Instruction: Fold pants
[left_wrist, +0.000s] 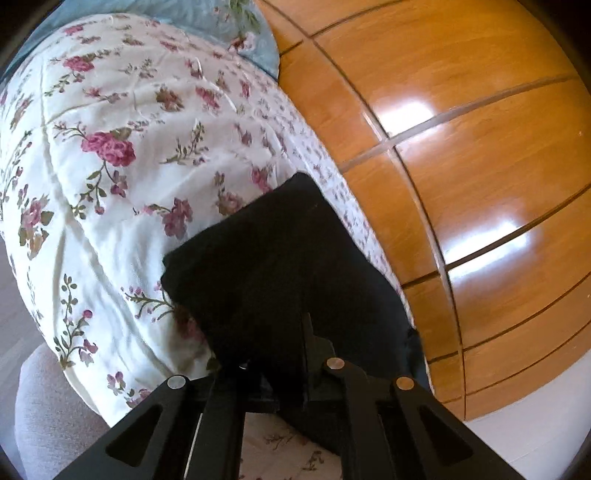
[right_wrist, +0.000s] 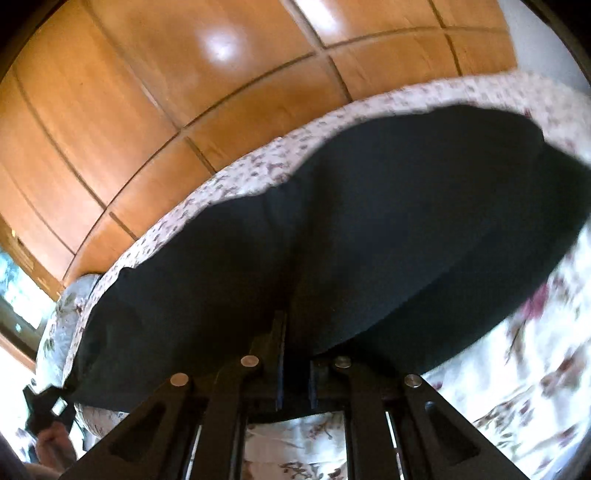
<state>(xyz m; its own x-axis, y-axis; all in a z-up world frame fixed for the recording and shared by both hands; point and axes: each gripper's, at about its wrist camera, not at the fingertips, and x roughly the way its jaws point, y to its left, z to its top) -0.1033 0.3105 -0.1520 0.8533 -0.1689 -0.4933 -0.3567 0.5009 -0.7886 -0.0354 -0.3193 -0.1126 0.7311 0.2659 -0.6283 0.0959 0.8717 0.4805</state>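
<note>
Black pants (left_wrist: 280, 266) lie on a floral bedspread (left_wrist: 122, 155), stretched along the bed's edge next to a wooden wardrobe. In the left wrist view my left gripper (left_wrist: 291, 369) is shut on the near end of the pants. In the right wrist view the pants (right_wrist: 388, 229) spread wide across the frame, and my right gripper (right_wrist: 295, 354) is shut on their near edge. The fingertips of both grippers are buried in the dark cloth. The left gripper and the hand that holds it also show in the right wrist view (right_wrist: 46, 410), at the far end of the pants.
A glossy wooden wardrobe (left_wrist: 461, 129) with panelled doors stands close beside the bed (right_wrist: 166, 92). A pale blue floral pillow (left_wrist: 236, 33) lies at the head of the bed. A grey cushioned surface (left_wrist: 48, 413) sits by the bed's near corner.
</note>
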